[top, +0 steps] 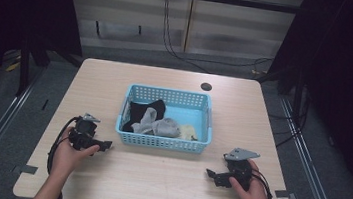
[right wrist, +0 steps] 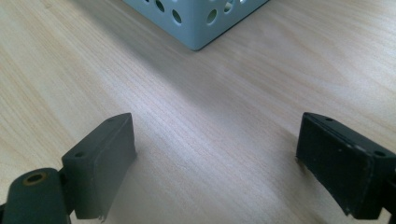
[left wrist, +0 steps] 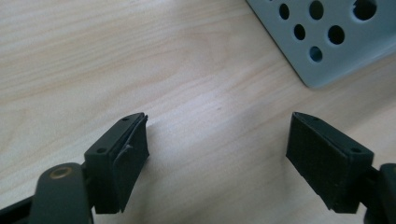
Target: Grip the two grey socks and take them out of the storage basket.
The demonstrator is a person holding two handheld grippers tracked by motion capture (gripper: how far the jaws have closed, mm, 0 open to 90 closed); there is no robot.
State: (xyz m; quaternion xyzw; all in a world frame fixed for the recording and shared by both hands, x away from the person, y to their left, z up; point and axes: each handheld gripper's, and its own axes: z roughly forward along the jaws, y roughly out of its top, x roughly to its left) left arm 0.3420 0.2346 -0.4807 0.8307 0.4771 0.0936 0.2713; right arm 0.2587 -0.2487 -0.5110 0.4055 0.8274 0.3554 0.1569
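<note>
Socks lie inside the blue basket (top: 163, 142), which stands a little behind the middle of the table (top: 155, 177), nearer to its far edge than to the near one. A black sock (top: 145, 110) rests in the left part of the basket, a grey sock (top: 159, 126) lies over it toward the front wall, and a pale yellowish sock (top: 188, 131) lies in the front right part; the rest of the basket floor is bare.

Both grippers wait on the near side of the table, apart from the basket. The left gripper (top: 101, 145) is held low near the front left corner of the basket, and in the left gripper view its jaws stand wide apart with only bare wood between them, the basket corner (left wrist: 327, 42) just ahead. The right gripper (top: 211, 174) is near the front right corner of the basket, closer to the near edge of the table; in the right gripper view its jaws also stand wide apart and hold nothing, with the basket corner (right wrist: 201, 18) farther ahead.

I judge that the work is at its start: nothing is gripped and no sock is out on the table. The next move probably calls for one gripper to rise over the front wall, come down into the basket, and close on the top sock, likely the grey one, pinching a fold without catching the black sock under it.
</note>
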